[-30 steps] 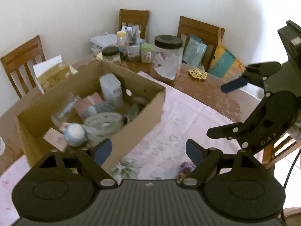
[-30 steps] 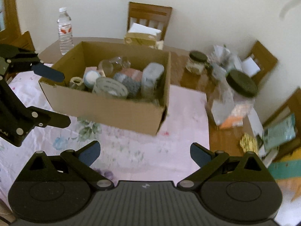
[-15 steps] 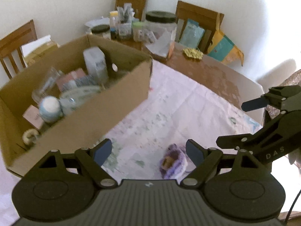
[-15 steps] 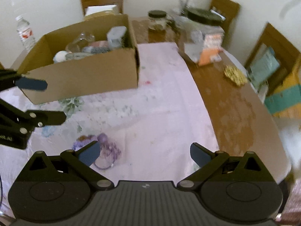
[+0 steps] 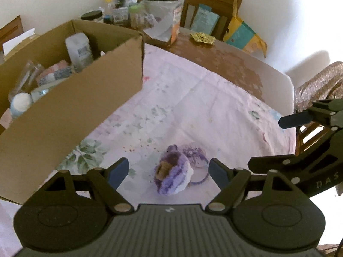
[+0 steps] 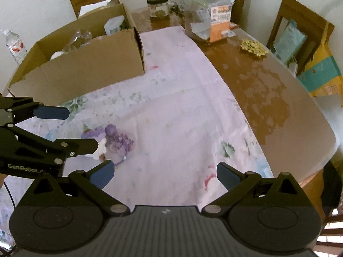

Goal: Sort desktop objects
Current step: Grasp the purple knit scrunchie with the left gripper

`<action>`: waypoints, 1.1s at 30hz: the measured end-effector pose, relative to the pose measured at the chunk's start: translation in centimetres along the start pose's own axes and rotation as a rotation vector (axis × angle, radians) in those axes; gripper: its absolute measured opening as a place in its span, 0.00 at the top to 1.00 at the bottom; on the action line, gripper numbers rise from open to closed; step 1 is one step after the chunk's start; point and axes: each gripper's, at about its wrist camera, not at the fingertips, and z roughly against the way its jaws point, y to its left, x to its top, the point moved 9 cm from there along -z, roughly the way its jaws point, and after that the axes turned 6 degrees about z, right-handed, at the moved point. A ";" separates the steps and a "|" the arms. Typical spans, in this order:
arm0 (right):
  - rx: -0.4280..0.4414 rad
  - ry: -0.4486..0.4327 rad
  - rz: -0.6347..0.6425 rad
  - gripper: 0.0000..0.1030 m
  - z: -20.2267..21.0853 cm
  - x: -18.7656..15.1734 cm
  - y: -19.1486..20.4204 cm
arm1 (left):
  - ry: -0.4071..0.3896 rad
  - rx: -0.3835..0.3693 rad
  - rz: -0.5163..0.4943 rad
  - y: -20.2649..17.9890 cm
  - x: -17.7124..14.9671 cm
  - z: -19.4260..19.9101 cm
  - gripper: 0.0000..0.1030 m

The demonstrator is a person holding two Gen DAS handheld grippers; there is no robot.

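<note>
there, purple toy (image 5: 172,174) between left fingers (image 5: 118,172)

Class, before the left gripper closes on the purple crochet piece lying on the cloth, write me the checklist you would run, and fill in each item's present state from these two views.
1. Left gripper open wide enough: ok, both fingers spread.
2. Purple crochet piece between the fingers: ok, it lies centred in the left wrist view.
3. Purple hair tie free of the grasp: not ok, it touches the crochet piece.
4. Right gripper out of the way: ok, open over bare cloth.
5. Cardboard box has room: cannot tell, it already holds several items.
6. Height above the cloth: cannot tell.
</note>
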 end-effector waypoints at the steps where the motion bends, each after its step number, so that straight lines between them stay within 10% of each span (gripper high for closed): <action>1: 0.000 0.000 -0.003 0.00 0.0 -0.2 0.0 | 0.004 -0.003 -0.002 -0.1 -0.1 -0.2 0.25; 18: -0.005 0.026 -0.012 0.00 0.7 -2.7 0.2 | 0.062 -0.036 0.000 -0.4 -1.1 -2.9 0.57; 33: -0.011 0.027 0.008 0.00 1.0 -1.7 0.5 | 0.067 -0.073 -0.013 -0.4 -0.6 -1.8 0.59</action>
